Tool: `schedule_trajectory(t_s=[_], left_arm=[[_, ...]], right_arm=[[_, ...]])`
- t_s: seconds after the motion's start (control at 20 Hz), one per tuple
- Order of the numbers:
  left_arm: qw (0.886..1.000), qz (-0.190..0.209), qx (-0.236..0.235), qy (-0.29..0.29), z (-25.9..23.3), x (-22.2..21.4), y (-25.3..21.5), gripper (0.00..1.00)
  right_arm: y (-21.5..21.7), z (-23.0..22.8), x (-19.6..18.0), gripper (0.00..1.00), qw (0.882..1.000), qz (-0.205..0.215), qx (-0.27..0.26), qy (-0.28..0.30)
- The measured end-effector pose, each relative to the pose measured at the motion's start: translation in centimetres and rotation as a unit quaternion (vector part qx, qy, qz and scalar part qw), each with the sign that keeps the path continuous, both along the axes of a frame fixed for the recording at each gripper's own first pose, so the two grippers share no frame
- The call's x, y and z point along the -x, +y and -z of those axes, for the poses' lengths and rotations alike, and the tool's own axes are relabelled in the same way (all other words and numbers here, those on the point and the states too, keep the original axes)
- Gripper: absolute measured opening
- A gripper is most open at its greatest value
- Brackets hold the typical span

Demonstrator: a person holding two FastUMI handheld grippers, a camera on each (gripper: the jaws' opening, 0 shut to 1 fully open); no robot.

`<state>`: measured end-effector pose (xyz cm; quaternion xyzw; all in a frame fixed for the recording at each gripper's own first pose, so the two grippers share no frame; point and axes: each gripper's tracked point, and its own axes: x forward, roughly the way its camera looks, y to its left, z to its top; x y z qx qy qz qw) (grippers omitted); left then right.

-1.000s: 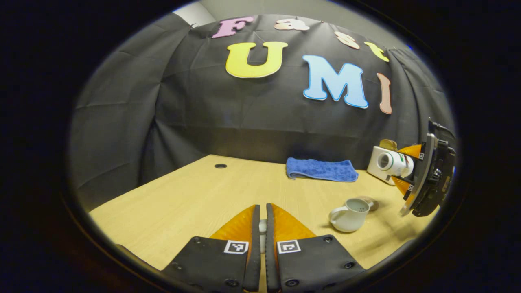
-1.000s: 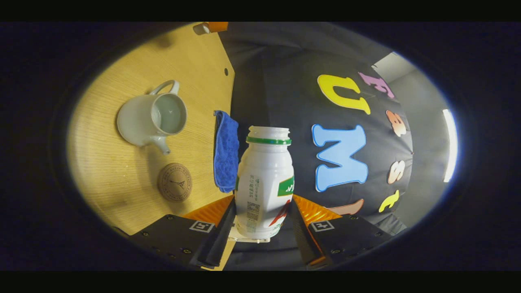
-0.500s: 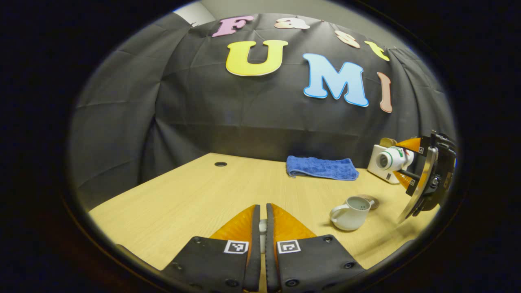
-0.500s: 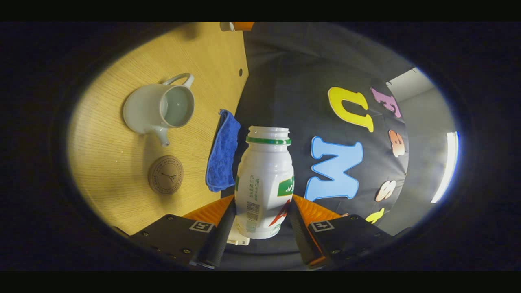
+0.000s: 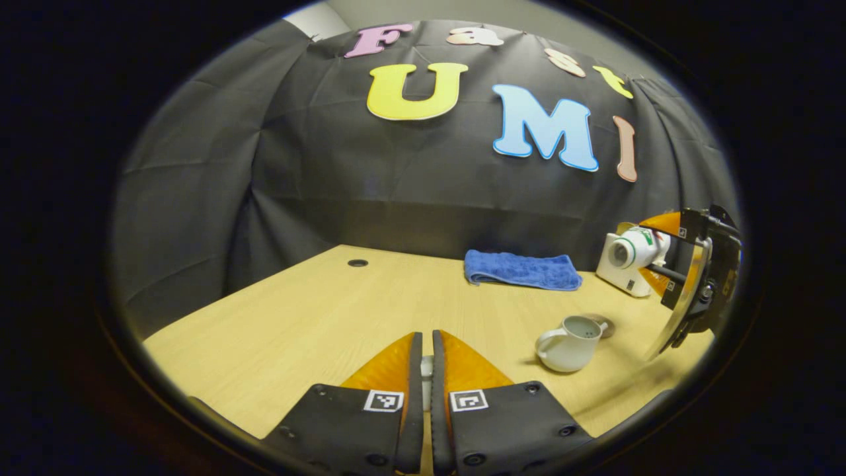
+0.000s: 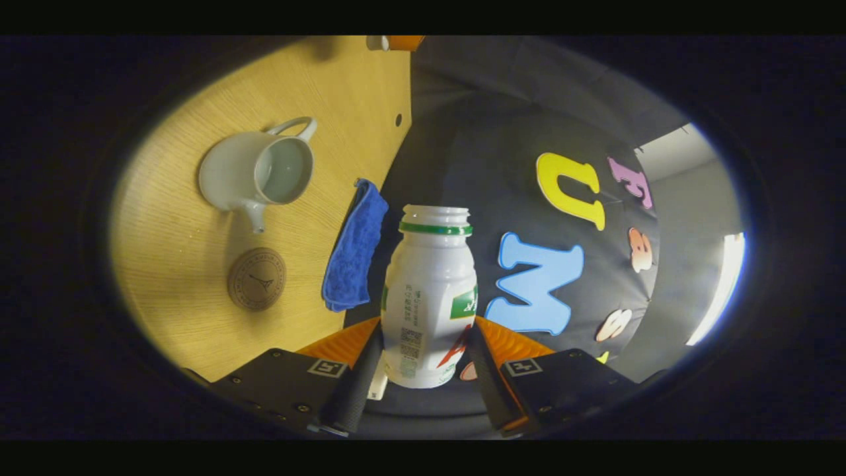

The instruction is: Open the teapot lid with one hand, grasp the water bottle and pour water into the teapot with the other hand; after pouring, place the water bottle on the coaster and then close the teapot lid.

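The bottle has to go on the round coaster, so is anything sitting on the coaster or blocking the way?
No. The coaster lies bare, apart from the teapot and blue cloth. The right gripper holds the bottle above the table, with nothing visible between.

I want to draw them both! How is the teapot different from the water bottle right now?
The teapot sits on the table; the water bottle is held up in the air by the right gripper. The teapot has a handle and spout; the water bottle is plain with a green neck ring. Both are white and open on top.
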<state>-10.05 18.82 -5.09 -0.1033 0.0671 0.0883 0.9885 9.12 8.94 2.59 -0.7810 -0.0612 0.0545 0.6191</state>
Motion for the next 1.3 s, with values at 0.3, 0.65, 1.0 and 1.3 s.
schedule_trajectory(t_s=[0.3,0.65,1.0,1.3], left_arm=[[1.000,0.001,0.004,0.002,0.2,0.0,-0.2,0.15],[1.000,0.004,0.007,0.008,0.8,-0.2,-0.4,0.08],[1.000,0.007,0.005,0.010,0.8,-0.1,-0.7,0.12],[1.000,0.012,0.005,0.011,0.9,-0.3,-0.9,0.12]], right_arm=[[0.1,-0.6,-0.2,0.71,1.000,-0.002,0.011,-0.004],[0.3,-1.3,-0.2,0.71,1.000,-0.008,0.023,-0.014],[0.5,-1.6,-0.3,0.71,0.999,-0.014,0.034,-0.022],[0.7,-2.4,-0.5,0.71,0.999,-0.018,0.045,-0.023]])
